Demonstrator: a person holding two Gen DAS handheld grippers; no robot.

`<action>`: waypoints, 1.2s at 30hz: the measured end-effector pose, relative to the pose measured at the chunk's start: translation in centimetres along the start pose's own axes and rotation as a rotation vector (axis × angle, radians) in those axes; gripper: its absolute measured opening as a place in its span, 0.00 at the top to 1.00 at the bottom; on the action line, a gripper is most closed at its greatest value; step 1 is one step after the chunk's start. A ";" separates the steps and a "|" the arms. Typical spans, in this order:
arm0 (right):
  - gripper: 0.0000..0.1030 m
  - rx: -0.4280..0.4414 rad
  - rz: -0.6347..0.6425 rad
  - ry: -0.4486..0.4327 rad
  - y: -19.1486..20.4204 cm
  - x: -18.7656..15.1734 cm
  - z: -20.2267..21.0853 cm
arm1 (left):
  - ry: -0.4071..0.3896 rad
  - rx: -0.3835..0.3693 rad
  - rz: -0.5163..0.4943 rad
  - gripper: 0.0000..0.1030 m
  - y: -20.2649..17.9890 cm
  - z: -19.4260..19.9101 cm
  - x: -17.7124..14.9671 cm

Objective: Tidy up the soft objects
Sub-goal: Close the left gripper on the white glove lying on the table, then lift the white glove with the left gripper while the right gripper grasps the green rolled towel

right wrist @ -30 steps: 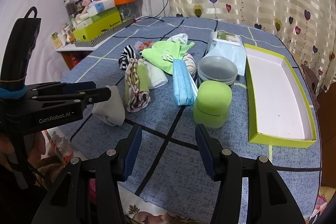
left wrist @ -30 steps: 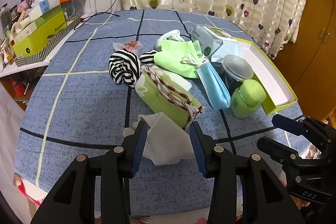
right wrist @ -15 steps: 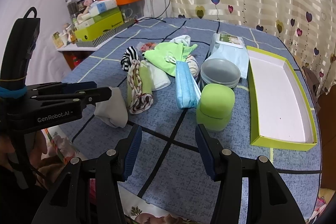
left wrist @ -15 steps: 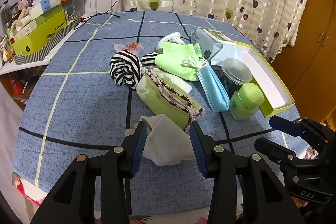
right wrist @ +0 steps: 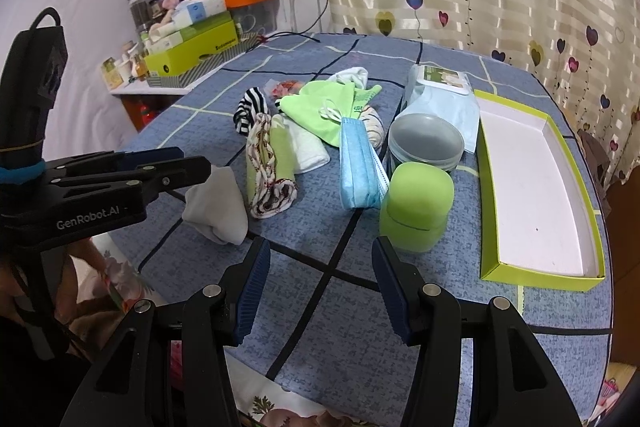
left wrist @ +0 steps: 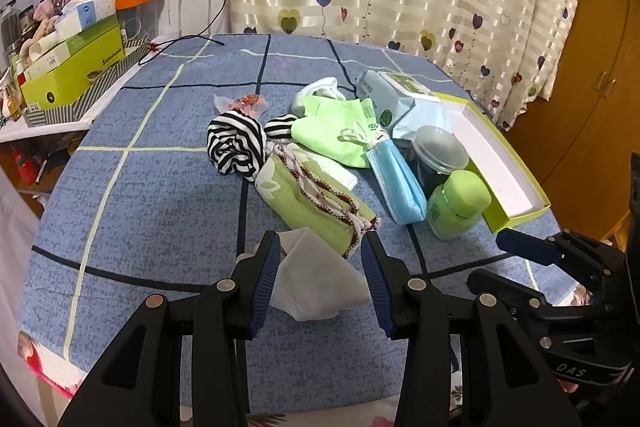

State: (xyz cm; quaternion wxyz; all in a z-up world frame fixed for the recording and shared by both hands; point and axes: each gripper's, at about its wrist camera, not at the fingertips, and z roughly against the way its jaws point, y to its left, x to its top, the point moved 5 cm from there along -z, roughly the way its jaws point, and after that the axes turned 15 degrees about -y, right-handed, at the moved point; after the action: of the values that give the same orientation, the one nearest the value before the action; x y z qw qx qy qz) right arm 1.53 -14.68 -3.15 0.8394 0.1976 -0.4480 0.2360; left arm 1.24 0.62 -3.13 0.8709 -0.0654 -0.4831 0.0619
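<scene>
- Blue checked tablecloth (left wrist: pixel 152 195) under heart-print curtains; soft things heaped mid-table, open green box (right wrist: pixel 536 195) at the right.
- Left gripper (left wrist: pixel 320 281) wide, straddling the white cloth (left wrist: pixel 316 283) at the near edge; pads not visibly pressing, nothing gripped yet.
- Right gripper (right wrist: pixel 320 287) also wide and empty, over bare cloth just short of the green bottle (right wrist: pixel 416 211).
- Best done by lowering until the pads flank the cloth's thick fold, then closing on the bulk, not a loose corner.
- Should lift straight up: green towel (left wrist: pixel 316 203) touches the cloth's far side and may snag.
- Route to the box crossed by blue masks (left wrist: pixel 396 183), bottle and dark jar (left wrist: pixel 440 159); bottle probably tips easily.
- Also about: striped socks (left wrist: pixel 236 147), lime cloth (left wrist: pixel 336 135), wipes pack (left wrist: pixel 400 99).
</scene>
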 end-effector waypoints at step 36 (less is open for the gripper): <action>0.49 0.039 0.038 0.005 1.2 -0.1 -1.0 | 0.067 0.002 0.103 0.58 3.4 -0.8 -2.9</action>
State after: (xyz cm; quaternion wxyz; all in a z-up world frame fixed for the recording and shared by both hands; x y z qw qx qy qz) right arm 1.48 -13.16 -3.58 0.8319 0.2046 -0.4448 0.2611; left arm 0.20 3.44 -6.56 0.8824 -0.0912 -0.4495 0.1048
